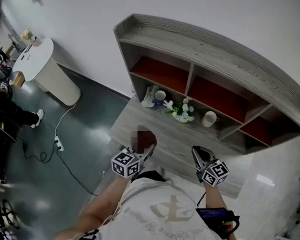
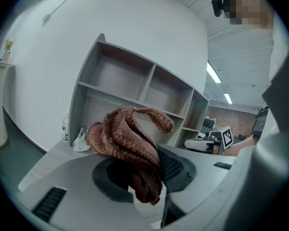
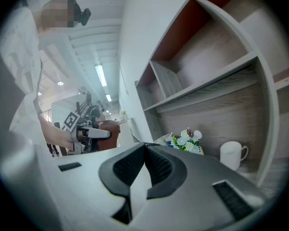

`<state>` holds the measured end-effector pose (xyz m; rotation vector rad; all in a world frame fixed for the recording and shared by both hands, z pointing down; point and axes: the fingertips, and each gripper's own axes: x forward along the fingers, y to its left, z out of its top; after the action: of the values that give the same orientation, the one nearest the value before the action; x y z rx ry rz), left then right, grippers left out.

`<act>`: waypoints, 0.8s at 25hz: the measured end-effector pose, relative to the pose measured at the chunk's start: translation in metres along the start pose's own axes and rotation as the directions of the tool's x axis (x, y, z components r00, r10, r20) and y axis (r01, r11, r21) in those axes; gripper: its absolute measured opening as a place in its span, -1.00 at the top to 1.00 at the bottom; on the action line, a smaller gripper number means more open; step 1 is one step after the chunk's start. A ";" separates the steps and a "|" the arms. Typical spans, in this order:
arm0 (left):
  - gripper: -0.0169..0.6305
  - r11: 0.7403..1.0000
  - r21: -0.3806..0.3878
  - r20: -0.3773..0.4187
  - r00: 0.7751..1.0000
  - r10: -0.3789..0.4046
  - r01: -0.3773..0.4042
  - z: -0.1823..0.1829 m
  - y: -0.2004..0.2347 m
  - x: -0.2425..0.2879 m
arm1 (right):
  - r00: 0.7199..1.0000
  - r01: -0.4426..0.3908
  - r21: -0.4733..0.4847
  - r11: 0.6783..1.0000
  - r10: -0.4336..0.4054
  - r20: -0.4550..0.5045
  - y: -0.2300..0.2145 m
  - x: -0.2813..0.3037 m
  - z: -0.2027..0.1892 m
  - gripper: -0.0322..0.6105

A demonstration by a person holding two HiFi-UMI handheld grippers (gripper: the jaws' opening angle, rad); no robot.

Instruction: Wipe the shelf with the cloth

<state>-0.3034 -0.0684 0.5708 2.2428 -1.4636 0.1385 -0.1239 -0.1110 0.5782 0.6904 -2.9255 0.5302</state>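
Brown knit cloth [image 2: 127, 138] is bunched in the left claw [image 2: 151, 177], which is clamped on it just short of the shelf [image 1: 205, 49]. Right claw [image 3: 145, 150] is closed and empty. Looks like no wiping yet, so next up is pressing the cloth onto a board.

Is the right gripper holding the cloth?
No: the right gripper has its jaws together with nothing between them, while the cloth is clamped in the left gripper.

Left gripper [image 2: 151, 173] jaws are clamped on a brown knitted cloth [image 2: 127, 138] (folds drooping over the pads), facing the grey shelf unit [image 2: 135, 81] with open compartments.
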 end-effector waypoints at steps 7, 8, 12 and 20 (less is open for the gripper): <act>0.57 0.999 0.030 0.042 0.999 0.029 -0.030 0.046 0.032 0.018 | 1.000 0.008 0.003 1.000 -0.008 0.009 -0.016 0.023 0.017 0.88; 0.57 0.999 0.034 0.049 0.998 0.032 -0.033 0.054 0.038 0.021 | 1.000 0.010 0.000 1.000 -0.010 0.008 -0.018 0.027 0.019 0.88; 0.57 0.998 0.053 0.060 0.997 0.039 -0.042 0.078 0.060 0.029 | 1.000 0.015 -0.002 1.000 -0.015 0.012 -0.021 0.046 0.029 0.88; 0.54 0.988 0.135 0.105 0.992 0.066 -0.080 0.128 0.097 0.045 | 1.000 0.019 -0.006 1.000 -0.019 -0.006 -0.014 0.078 0.031 0.88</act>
<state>-0.3913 -0.1927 0.5017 2.3368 -1.6358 0.1573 -0.1876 -0.1658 0.5664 0.7139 -2.9110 0.5207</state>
